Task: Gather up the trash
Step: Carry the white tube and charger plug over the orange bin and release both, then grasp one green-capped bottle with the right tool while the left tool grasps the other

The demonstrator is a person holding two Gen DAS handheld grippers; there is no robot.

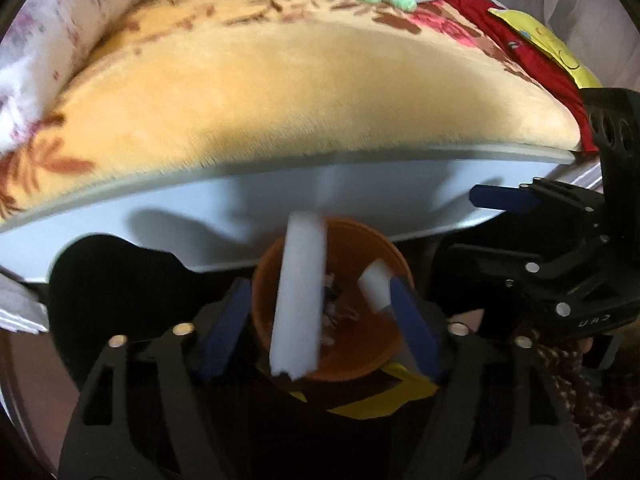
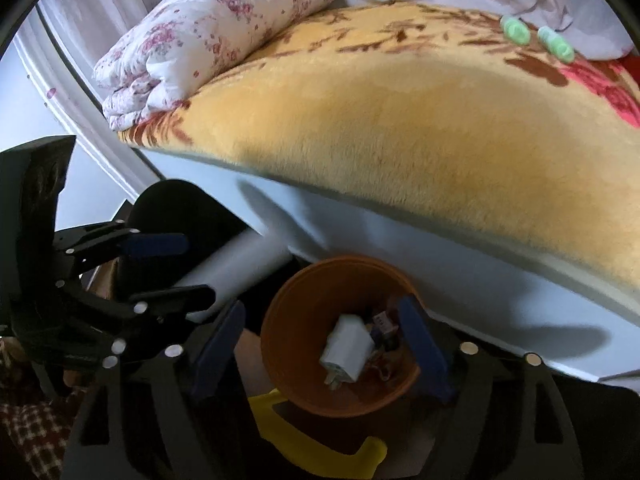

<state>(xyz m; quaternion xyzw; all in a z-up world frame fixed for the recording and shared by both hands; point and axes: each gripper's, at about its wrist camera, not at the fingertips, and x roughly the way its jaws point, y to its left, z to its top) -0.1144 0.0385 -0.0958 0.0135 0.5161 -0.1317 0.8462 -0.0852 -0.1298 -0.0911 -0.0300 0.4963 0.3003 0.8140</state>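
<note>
An orange bin (image 1: 360,344) stands on the floor against the bed's white side; it also shows in the right wrist view (image 2: 296,360). My left gripper (image 1: 320,328) is open above it, and a long white foam strip (image 1: 298,300) hangs free between its fingers over the bin. In the right wrist view the same strip (image 2: 236,270) shows as a blurred white bar beside the left gripper. A white crumpled piece (image 2: 348,348) and small scraps lie inside the bin. My right gripper (image 2: 320,344) is open and empty over the bin. Two green wrappers (image 2: 536,38) lie far back on the bed.
The bed carries a yellow floral blanket (image 1: 280,92), a rolled floral quilt (image 2: 216,40), red cloth (image 1: 532,64) and a yellow paper (image 1: 548,44). A yellow plastic piece (image 2: 316,452) lies on the floor by the bin. A checked cloth (image 1: 576,392) is at the right.
</note>
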